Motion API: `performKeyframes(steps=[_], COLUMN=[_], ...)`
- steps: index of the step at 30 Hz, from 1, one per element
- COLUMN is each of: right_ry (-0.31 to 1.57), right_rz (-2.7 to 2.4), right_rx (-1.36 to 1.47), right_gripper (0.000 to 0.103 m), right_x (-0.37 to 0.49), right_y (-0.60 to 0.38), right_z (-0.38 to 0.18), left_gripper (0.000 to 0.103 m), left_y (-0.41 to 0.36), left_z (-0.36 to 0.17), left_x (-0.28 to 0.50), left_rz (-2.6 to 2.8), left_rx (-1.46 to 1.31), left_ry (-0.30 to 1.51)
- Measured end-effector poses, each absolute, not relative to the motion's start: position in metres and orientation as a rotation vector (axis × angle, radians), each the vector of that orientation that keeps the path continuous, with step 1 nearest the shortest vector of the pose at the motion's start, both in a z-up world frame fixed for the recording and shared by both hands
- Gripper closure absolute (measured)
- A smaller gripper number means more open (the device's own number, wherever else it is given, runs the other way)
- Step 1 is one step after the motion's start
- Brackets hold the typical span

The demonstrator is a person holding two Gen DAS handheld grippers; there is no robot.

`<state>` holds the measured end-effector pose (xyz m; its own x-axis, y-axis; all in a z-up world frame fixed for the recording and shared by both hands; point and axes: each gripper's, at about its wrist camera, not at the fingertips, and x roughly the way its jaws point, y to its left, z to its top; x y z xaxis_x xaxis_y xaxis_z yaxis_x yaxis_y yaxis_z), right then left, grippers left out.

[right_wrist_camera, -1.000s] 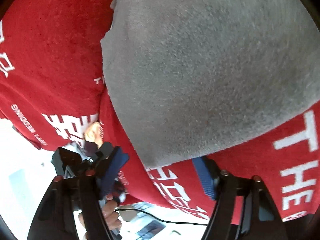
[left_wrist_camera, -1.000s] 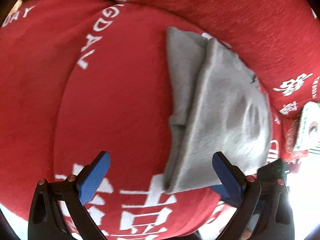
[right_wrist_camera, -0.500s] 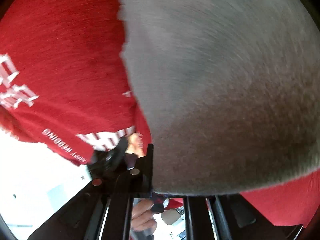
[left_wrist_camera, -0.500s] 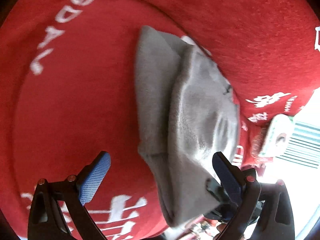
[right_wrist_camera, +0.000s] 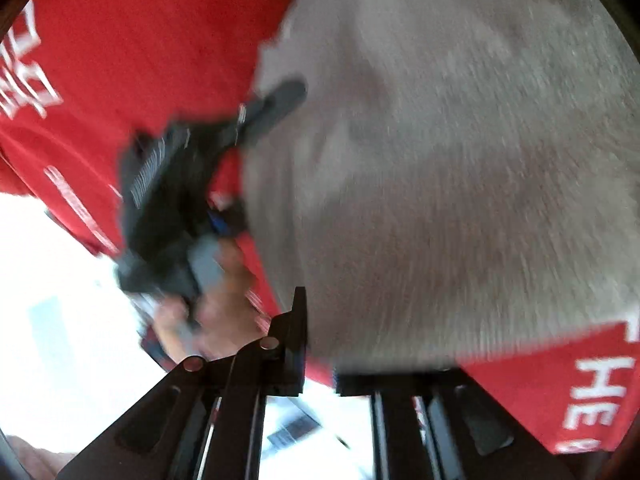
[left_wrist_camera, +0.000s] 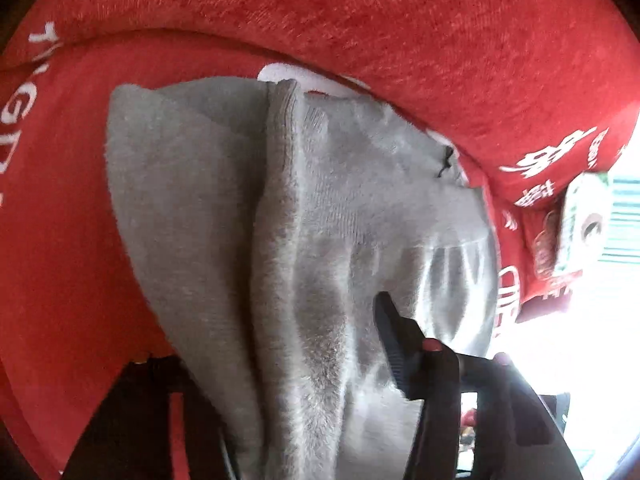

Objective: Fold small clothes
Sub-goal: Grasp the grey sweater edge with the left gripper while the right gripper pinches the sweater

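The grey garment point(left_wrist_camera: 320, 220) lies on a red blanket point(left_wrist_camera: 440, 40) with white lettering. In the left wrist view its long axis runs from about 12 o'clock down to 6 o'clock. A raised ridge of doubled cloth follows that same line through the middle.

The left gripper point(left_wrist_camera: 276, 340) sits at the garment's near end, at 6 o'clock. Its jaws are closing with the bunched ridge between them. One of its fingers point(left_wrist_camera: 392, 340) lies against the cloth at about 5 o'clock. The other is hidden under the drape at about 7 o'clock.

In the right wrist view the garment point(right_wrist_camera: 460, 160) fills the frame from 12 o'clock round to 4 o'clock. The right gripper point(right_wrist_camera: 320, 344) is nearly together on the near hem at 6 o'clock, with cloth between the jaws, which are just opening slightly. From there the left gripper point(right_wrist_camera: 180, 184) and the person's hand point(right_wrist_camera: 216, 300) appear blurred at 9 o'clock, on the garment's side edge.

Both grippers are therefore at the near end, and the free end lies away at 12 o'clock. The coming fold probably means carrying the near end along the long axis toward 12 o'clock. The right gripper has the better hold on the hem. The left gripper's hold is on the ridge, not on an edge, so it may drag the layers askew.
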<state>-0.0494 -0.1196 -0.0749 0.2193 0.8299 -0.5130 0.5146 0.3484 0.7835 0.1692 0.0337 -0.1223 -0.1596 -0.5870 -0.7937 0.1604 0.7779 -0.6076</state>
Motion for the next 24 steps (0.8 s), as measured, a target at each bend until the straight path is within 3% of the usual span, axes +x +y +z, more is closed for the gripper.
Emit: performKeyframes(steps=[3, 7, 9, 14, 16, 24], right_ry=[1.586, 1.501, 1.43, 1.41, 1.462, 1.363], right_rz=[0.373, 0.217, 0.1, 0.02, 0.026, 0.084], right_rx=[1.126, 0.895, 0.836, 0.743, 0.723, 0.926], right_gripper=[0.087, 0.088, 0.093, 0.095, 0.1, 0.101], right_x=[-0.056, -0.052, -0.045, -0.036, -0.041, -0.059], right_y=[-0.119, -0.161, -0.191, -0.222, -0.216, -0.224], right_z=[-0.065, -0.032, -0.024, -0.042, -0.063, -0.073], left_gripper=[0.049, 0.049, 0.049, 0.077, 0.082, 0.084], left_y=[0.035, 0.03, 0.029, 0.027, 0.028, 0.005], left_z=[-0.123, -0.124, -0.122, -0.118, -0.114, -0.055], left_x=[0.167, 0.169, 0.167, 0.162, 0.161, 0.151], left_rz=[-0.673, -0.646, -0.632, -0.585, -0.58, -0.676], left_rx=[-0.316, -0.299, -0.275, -0.181, -0.18, -0.3], left_ry=[1.606, 1.616, 1.609, 1.575, 1.552, 1.443])
